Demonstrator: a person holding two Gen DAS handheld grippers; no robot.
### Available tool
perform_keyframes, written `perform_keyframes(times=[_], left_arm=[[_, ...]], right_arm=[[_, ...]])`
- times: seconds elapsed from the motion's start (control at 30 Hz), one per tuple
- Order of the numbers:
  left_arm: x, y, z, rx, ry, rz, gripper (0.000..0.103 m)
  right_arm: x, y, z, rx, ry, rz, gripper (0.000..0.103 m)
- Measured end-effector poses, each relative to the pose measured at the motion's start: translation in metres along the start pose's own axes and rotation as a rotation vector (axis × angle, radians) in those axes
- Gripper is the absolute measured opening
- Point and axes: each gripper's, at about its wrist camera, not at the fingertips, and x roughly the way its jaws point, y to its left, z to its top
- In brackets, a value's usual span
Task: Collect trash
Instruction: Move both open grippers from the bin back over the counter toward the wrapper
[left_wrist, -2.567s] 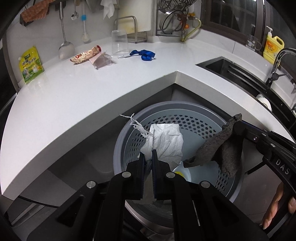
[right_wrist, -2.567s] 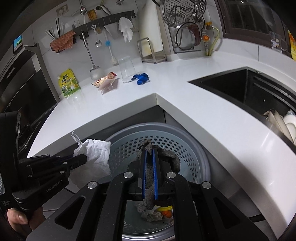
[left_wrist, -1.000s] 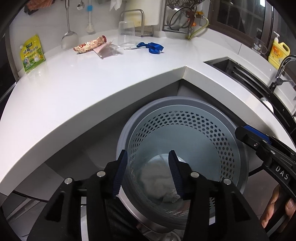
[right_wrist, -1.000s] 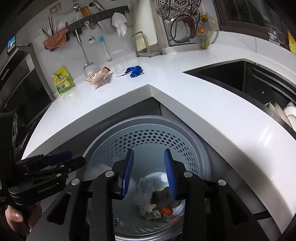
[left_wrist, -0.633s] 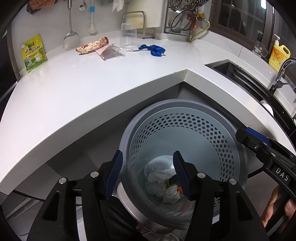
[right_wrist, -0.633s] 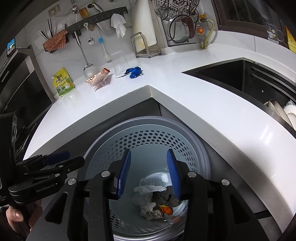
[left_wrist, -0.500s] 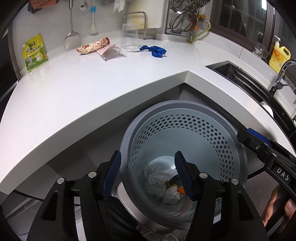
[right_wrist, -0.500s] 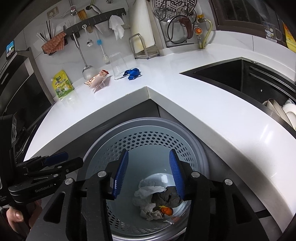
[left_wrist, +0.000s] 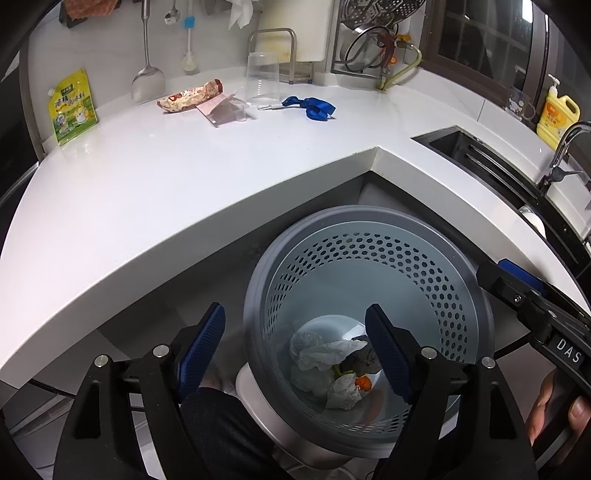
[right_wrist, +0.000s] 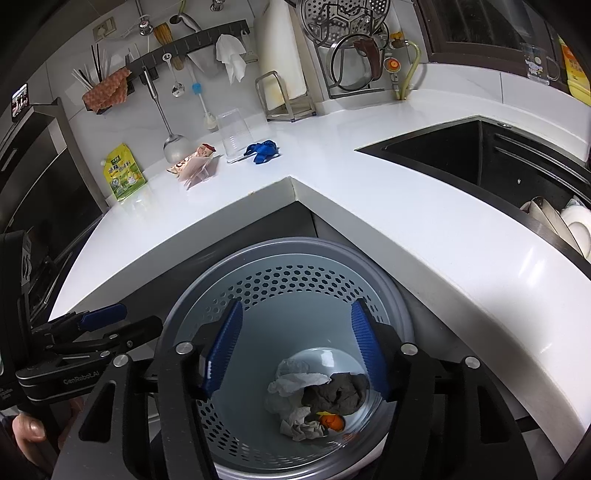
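A grey perforated trash bin (left_wrist: 454, 310) (right_wrist: 295, 284) stands below the counter corner. Inside it lie crumpled white tissue (left_wrist: 325, 354) (right_wrist: 295, 380), a dark grey rag (right_wrist: 336, 395) and an orange scrap (right_wrist: 332, 421). My left gripper (left_wrist: 299, 343) is open and empty above the bin's near left rim. My right gripper (right_wrist: 295, 350) is open and empty above the bin. On the white counter (left_wrist: 155, 192) far back lie a snack wrapper (left_wrist: 192, 99), a clear plastic bag (left_wrist: 225, 112) and a blue strap (left_wrist: 312, 107).
A clear plastic cup (left_wrist: 263, 81) stands by the wrapper. A yellow-green pouch (left_wrist: 72, 107) leans on the wall at left. A sink (right_wrist: 461, 155) with dishes lies to the right. Utensils hang on the back wall.
Both grippers let go of the white tissue and the dark rag, which now lie in the bin. Both jaws have opened wider and the grippers have drawn back slightly.
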Motion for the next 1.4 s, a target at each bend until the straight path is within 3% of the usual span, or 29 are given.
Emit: perform_keyframes(times=[0.47,1.4], left_arm=[[-0.009,0.003,0.002,-0.006,-0.041,0.003,0.090],[-0.016,0.014,0.008,-0.029,-0.070,-0.002,0.094]], right_arm=[[-0.006,-0.004,0.003,0.016,-0.020,0.002,0.067],[-0.005,0.000,0.005,0.013,-0.021,0.001,0.070]])
